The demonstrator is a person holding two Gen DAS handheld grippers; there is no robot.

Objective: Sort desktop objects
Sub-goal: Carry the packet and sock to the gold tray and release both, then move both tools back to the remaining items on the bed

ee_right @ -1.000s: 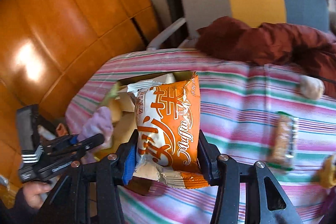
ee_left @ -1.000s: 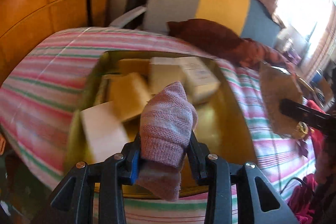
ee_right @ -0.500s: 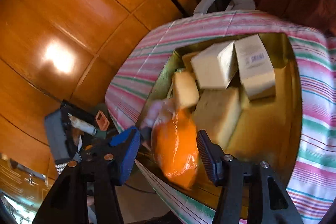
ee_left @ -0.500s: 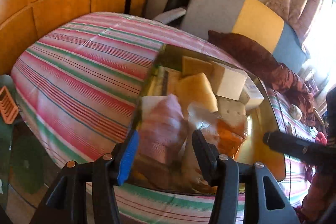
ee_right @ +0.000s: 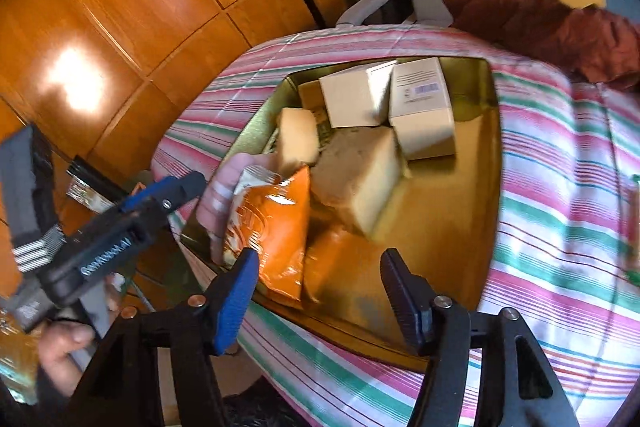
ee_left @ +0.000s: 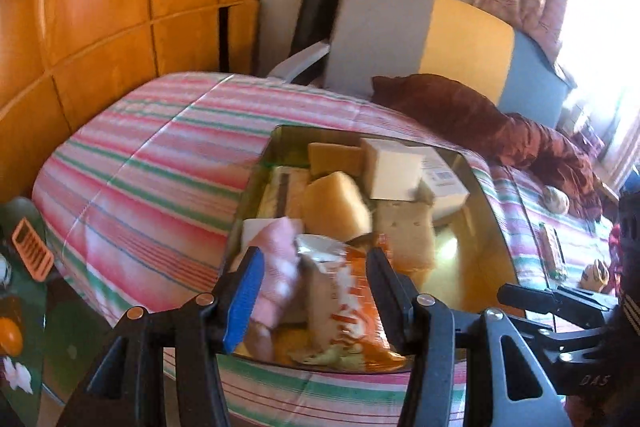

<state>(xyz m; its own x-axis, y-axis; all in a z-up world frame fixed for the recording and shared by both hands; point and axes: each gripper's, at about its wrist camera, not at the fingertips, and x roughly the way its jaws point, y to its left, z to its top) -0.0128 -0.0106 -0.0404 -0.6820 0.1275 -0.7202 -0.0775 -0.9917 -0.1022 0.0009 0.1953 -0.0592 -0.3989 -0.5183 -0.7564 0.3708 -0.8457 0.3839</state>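
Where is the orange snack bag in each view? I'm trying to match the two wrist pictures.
Left wrist: orange snack bag low centre, in the gold tray's near end, beside the pink sock.
Right wrist: bag left of centre, at the tray's lower left corner.
Shared landmark: the barcoded white box at the tray's far end.

two white boxes (ee_right: pixel 356 99), one orange snack bag (ee_right: pixel 276 227)

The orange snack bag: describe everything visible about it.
The orange snack bag is a glossy crinkled packet with white lettering and a silvery crimped top edge. It lies tilted at the near end of the gold tray, beside a pink sock, its top against a yellow sponge block. The right tongs are opening above it, pads clear of the bag.
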